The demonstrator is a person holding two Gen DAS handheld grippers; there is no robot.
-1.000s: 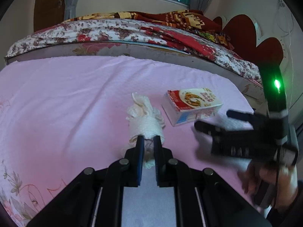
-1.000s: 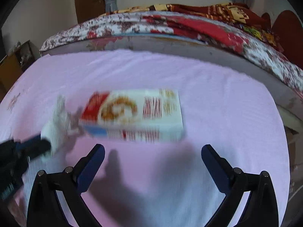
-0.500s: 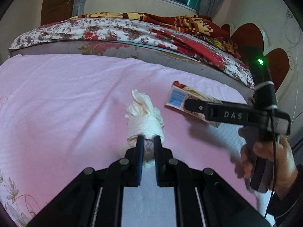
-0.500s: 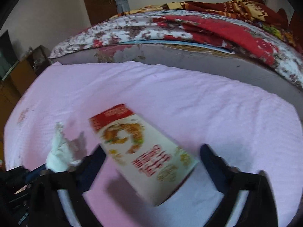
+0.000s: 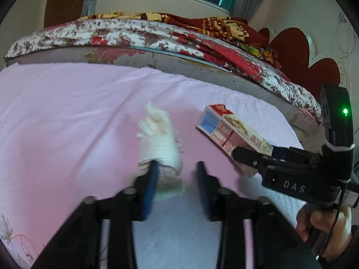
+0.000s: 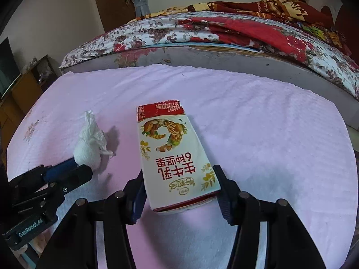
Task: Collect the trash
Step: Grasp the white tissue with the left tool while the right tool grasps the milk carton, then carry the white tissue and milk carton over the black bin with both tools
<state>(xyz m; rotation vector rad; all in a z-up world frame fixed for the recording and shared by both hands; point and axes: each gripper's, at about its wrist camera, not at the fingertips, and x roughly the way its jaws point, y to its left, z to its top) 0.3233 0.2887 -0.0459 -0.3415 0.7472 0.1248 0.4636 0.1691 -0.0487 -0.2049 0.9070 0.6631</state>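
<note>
A crumpled white tissue (image 5: 160, 148) sits between the fingers of my left gripper (image 5: 177, 174), which stands open; the tissue leans against the left finger, above the pink cloth (image 5: 67, 112). The tissue also shows in the right wrist view (image 6: 89, 143). My right gripper (image 6: 179, 192) is shut on the near end of a white and red milk carton (image 6: 172, 154), held tilted above the cloth. The carton also shows in the left wrist view (image 5: 233, 136), to the right of the tissue.
The pink cloth covers a low surface in front of a bed with a floral cover (image 5: 134, 33) and a red blanket (image 6: 246, 24). A red headboard (image 5: 314, 67) stands at the right. A wooden cabinet (image 6: 27, 85) is at the left.
My left gripper has opened around the tissue. My right gripper has closed on the milk carton, lifted it off the cloth and turned it lengthwise.
</note>
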